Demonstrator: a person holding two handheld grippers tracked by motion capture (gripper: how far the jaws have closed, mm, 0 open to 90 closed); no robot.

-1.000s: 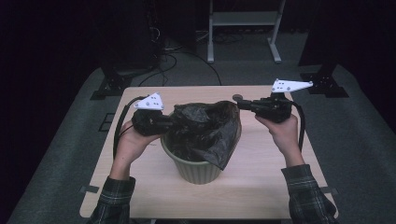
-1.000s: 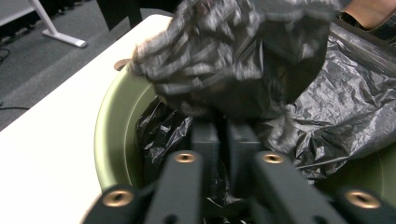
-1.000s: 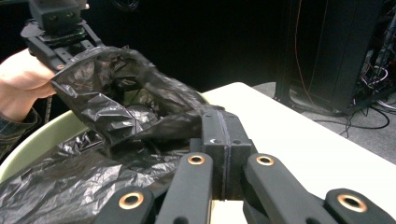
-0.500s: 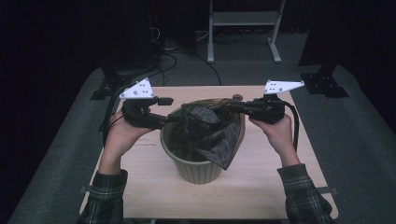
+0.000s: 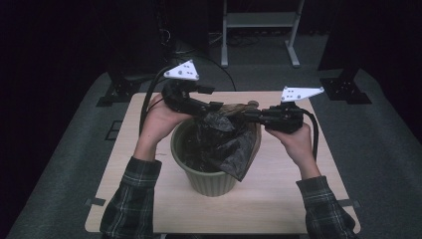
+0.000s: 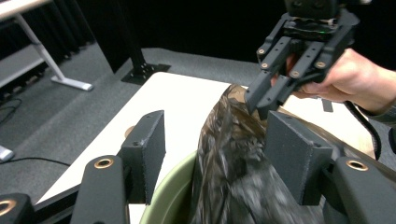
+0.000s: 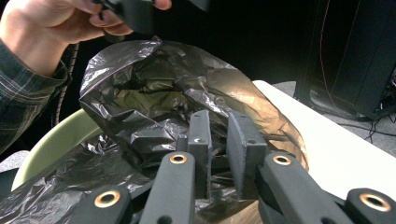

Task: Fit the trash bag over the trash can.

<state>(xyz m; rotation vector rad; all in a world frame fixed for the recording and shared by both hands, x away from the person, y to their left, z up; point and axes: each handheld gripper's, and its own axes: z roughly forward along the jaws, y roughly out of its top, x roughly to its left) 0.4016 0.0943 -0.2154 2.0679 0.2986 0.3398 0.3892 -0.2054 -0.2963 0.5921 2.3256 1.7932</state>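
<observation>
So here's the setup: a person in plaid sleeves has a claw in each hand, both working a black plastic bag that sits in a green bin on a light wood tabletop.

The right claw comes in level from the right, with the bag's far rim right at its tips. In the right gripper view its two jaws are nearly together with a fold of the bag film caught between them, so it's pinching the bag's edge. Those jaws have just been easing apart a touch, but the plastic is between them and the pads look pressed on it. From that claw the bag balloons open straight ahead, and the bin's green rim curves off to the lower left.

The left claw is up above the bin's far-left rim, tilted down toward the bag. Its jaws are spread: in the left gripper view there's a clear gap between the two pads, and the crumpled bag rises between them, close against the right-hand pad. Can't tell whether it actually touches. Those jaws have just been opening. Straight ahead of it, just past the bag's peak, is the right claw with the hand behind it.
</observation>
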